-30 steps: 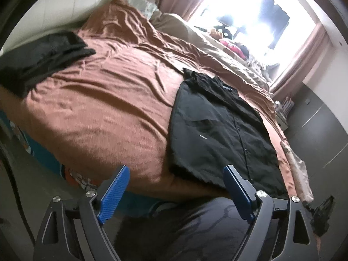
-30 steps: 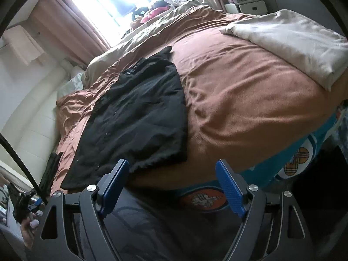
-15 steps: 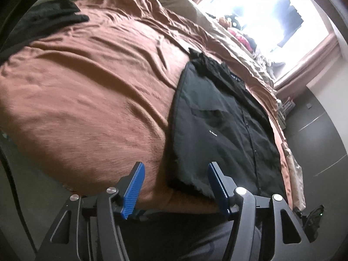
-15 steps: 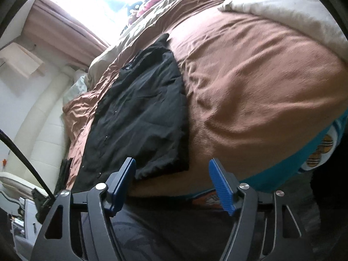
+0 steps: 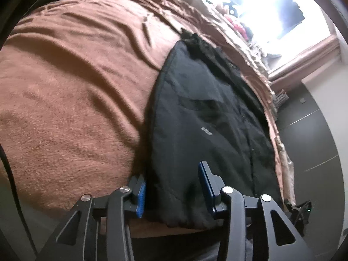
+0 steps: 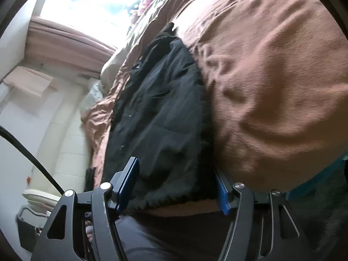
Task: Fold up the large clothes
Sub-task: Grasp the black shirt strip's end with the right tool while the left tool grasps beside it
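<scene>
A black button shirt lies lengthwise on the brown bedspread, its sides folded in and its hem at the bed's near edge. My left gripper is open, its blue pads straddling the hem's left corner. The shirt also shows in the right wrist view. My right gripper is open and straddles the hem's right corner, one pad over the cloth and the other at the shirt's edge. Neither gripper has closed on the cloth.
The brown bedspread covers the bed. A bright window with pink curtains is at the far end. A dark cabinet stands beside the bed. A beige duvet lies along the far side. A black cable hangs at left.
Both grippers have moved forward and down to the shirt's hem corners. Their jaws have narrowed but stay open around the cloth.
</scene>
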